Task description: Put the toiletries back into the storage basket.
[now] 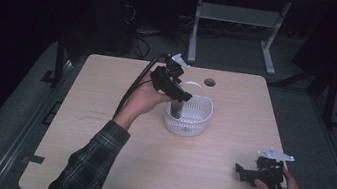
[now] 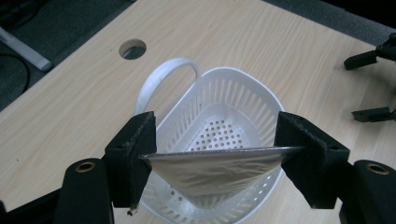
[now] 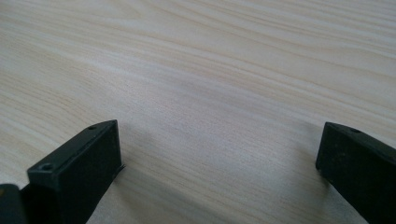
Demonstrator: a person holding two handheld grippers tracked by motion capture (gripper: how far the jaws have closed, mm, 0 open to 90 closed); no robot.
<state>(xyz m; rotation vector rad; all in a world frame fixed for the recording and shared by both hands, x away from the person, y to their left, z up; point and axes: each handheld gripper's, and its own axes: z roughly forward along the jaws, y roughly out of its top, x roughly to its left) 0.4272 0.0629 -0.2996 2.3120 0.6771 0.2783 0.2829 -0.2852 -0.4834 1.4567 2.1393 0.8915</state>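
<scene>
Silvery crinkled pouch (image 2: pixel 212 170) pinched by left claw (image 2: pixel 215 156) | perforated white basket (image 2: pixel 243 100) | right claw (image 3: pixel 219 168) released

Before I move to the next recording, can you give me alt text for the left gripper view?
The left claw grips a silvery foil pouch by its flat top edge, holding it above a white slotted plastic basket on a light wooden table. The basket has a looped handle, and a round hole in the tabletop lies beyond it.

White basket (image 1: pixel 193 116) amid open tabletop (image 1: pixel 111 157)
</scene>
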